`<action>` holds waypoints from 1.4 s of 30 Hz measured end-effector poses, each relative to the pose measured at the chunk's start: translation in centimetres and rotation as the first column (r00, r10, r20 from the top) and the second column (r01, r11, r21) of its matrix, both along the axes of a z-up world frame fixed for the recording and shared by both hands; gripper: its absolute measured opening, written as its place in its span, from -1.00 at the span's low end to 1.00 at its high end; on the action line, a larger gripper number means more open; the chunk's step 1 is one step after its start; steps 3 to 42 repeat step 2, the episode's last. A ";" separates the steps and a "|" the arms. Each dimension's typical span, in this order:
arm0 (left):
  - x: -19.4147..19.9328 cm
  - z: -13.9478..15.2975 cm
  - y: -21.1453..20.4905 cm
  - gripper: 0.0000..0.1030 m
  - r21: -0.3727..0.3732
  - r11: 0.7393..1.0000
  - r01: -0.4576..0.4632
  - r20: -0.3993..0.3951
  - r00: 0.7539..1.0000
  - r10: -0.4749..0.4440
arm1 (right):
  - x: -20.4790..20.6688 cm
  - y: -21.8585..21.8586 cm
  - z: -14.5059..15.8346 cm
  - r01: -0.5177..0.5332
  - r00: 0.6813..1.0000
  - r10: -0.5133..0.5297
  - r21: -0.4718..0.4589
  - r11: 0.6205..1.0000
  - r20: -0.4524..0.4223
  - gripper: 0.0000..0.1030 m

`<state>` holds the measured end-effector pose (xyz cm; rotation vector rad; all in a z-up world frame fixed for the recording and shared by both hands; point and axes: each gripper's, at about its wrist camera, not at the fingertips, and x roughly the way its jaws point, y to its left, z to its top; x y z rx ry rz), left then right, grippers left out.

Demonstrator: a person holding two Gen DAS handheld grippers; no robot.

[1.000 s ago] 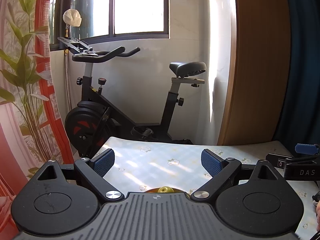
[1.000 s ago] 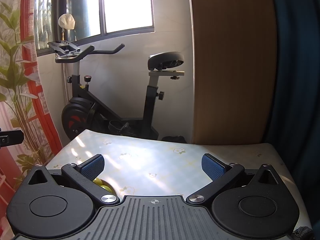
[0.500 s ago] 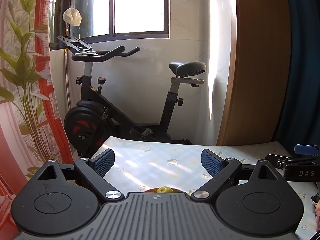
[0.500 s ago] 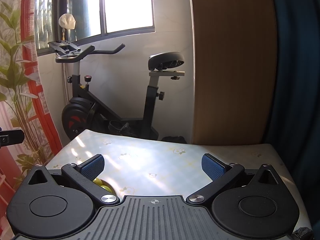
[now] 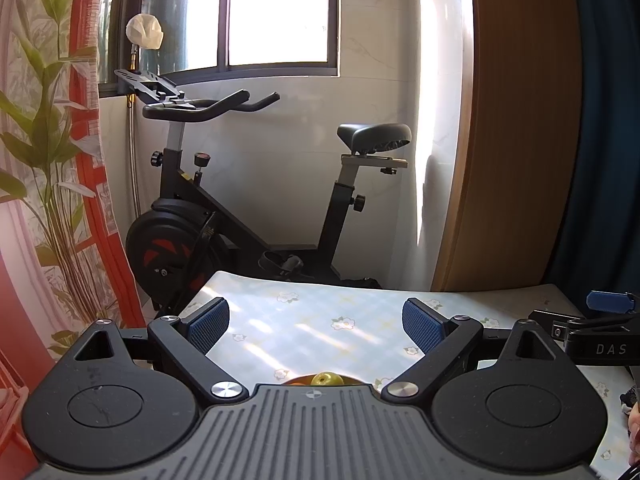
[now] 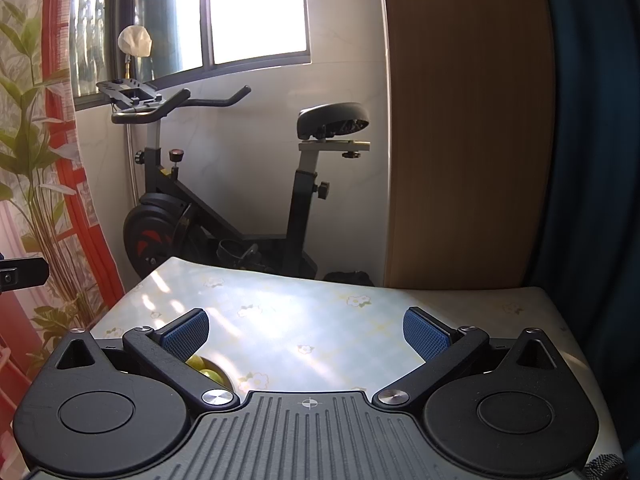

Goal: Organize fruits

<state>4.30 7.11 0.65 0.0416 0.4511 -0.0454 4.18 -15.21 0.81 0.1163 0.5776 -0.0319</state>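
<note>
Left gripper (image 5: 316, 322): jaws spread wide, nothing between them.
Right gripper (image 6: 306, 330): jaws likewise released, empty.
Fruit (image 5: 327, 379): yellow-green pieces near the tabletop's (image 6: 312, 320) near edge, mostly hidden under both gripper bodies.
Risk: a reach made with the fruit out of sight may nudge it rolling toward the edge.
Cause: cameras aimed level, over the fruit.
</note>
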 end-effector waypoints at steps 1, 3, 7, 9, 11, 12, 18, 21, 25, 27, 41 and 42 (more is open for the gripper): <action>0.0 0.0 0.0 0.84 0.000 1.000 0.000 0.001 1.000 0.000 | 0.0 0.0 0.0 0.000 1.000 0.000 0.000 1.000 0.000 0.99; 0.0 0.0 0.0 0.84 -0.001 1.000 0.000 0.002 1.000 0.000 | 0.0 0.0 0.0 0.000 1.000 0.000 0.000 1.000 0.001 0.99; 0.0 0.0 0.0 0.84 -0.001 1.000 0.000 0.002 1.000 0.000 | 0.0 0.0 0.0 0.000 1.000 0.000 0.000 1.000 0.001 0.99; 0.0 0.0 0.0 0.84 -0.001 1.000 0.000 0.002 1.000 0.000 | 0.0 0.0 0.0 0.000 1.000 0.000 0.000 1.000 0.001 0.99; 0.0 0.0 0.0 0.84 -0.001 1.000 0.000 0.002 1.000 0.000 | 0.0 0.0 0.0 0.000 1.000 0.000 0.000 1.000 0.001 0.99; 0.0 0.0 0.0 0.84 -0.001 1.000 0.000 0.002 1.000 0.000 | 0.0 0.0 0.0 0.000 1.000 0.000 0.000 1.000 0.001 0.99; 0.0 0.0 0.0 0.84 -0.001 1.000 0.000 0.002 1.000 0.000 | 0.0 0.0 0.0 0.000 1.000 0.000 0.000 1.000 0.001 0.99; 0.0 0.0 0.0 0.84 -0.001 1.000 0.000 0.002 1.000 0.000 | 0.0 0.0 0.0 0.000 1.000 0.000 0.000 1.000 0.001 0.99; 0.0 0.0 0.0 0.84 -0.001 1.000 0.000 0.002 1.000 0.000 | 0.0 0.0 0.0 0.000 1.000 0.000 0.000 1.000 0.001 0.99; 0.0 0.0 0.0 0.84 -0.001 1.000 0.000 0.002 1.000 0.000 | 0.0 0.0 0.0 0.000 1.000 0.000 0.000 1.000 0.001 0.99; 0.0 0.0 0.0 0.84 -0.001 1.000 0.000 0.002 1.000 0.000 | 0.0 0.0 0.0 0.000 1.000 0.000 0.000 1.000 0.001 0.99; 0.0 0.0 0.0 0.84 -0.001 1.000 0.000 0.002 1.000 0.000 | 0.0 0.0 0.0 0.000 1.000 0.000 0.000 1.000 0.001 0.99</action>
